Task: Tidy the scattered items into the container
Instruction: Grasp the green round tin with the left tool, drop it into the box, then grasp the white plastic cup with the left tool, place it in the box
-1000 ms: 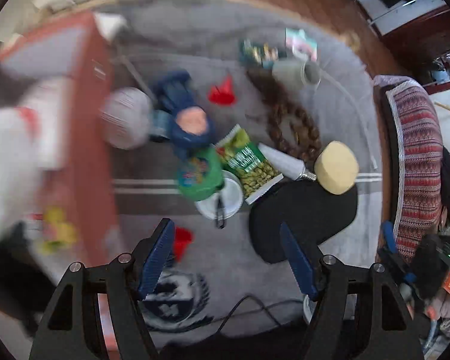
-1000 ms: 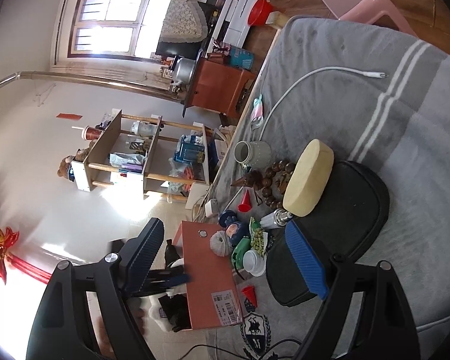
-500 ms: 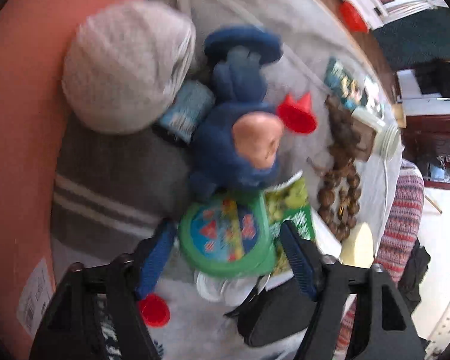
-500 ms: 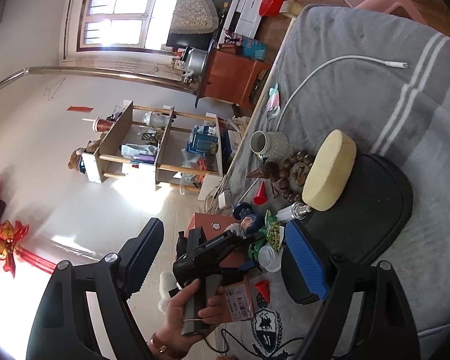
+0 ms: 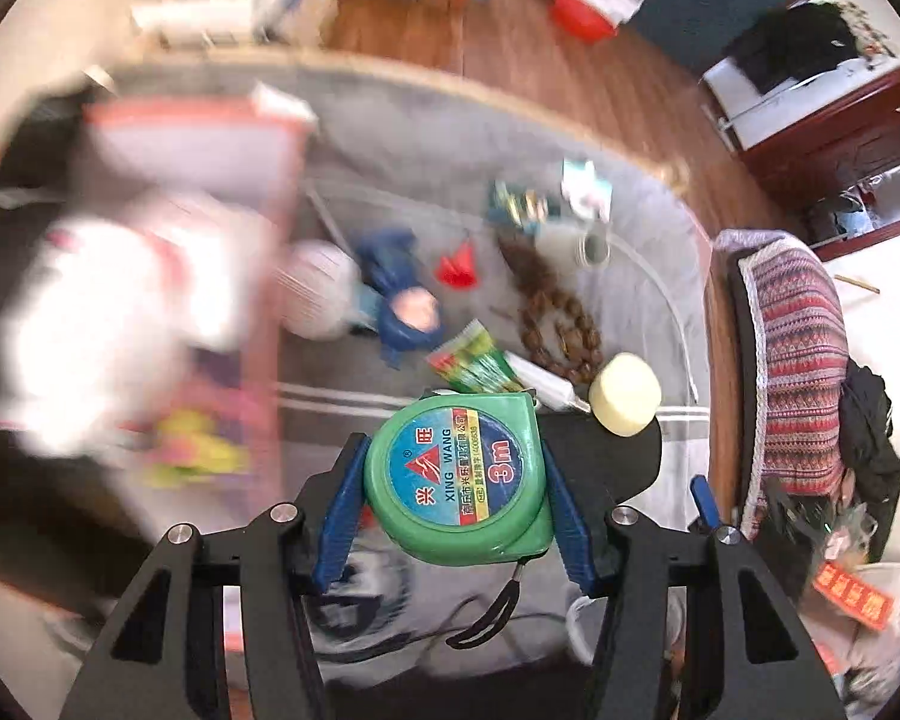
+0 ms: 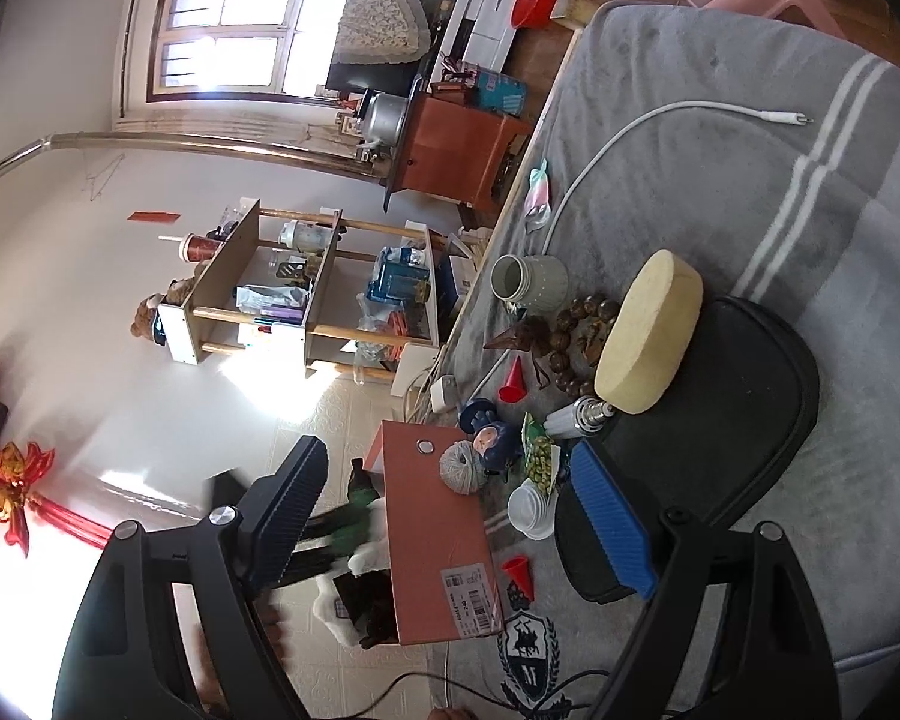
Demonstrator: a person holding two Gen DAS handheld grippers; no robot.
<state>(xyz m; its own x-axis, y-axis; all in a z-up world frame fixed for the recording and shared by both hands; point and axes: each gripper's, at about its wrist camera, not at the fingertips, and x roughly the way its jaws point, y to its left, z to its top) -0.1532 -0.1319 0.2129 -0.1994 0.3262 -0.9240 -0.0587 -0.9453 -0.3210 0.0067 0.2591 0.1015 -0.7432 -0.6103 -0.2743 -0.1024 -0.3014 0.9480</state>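
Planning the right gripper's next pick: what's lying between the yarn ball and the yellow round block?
In the right wrist view, between the yarn ball and yellow block: blue doll, green snack packet, silver-tipped tube.

This is a lived-in home, most likely a bedroom. The things lie on a grey blanket with white stripes point(image 6: 750, 138) spread over a bed whose far edge meets a brown wooden floor point(image 5: 546, 66). A tall window with a lace curtain point(image 6: 384, 18) lights a white wall hung with a red festive knot ornament point(image 6: 6, 468). An open wooden shelf crowded with household clutter point(image 6: 306, 294) stands beside a small orange-brown cabinet carrying a metal pot point(image 6: 384, 117).
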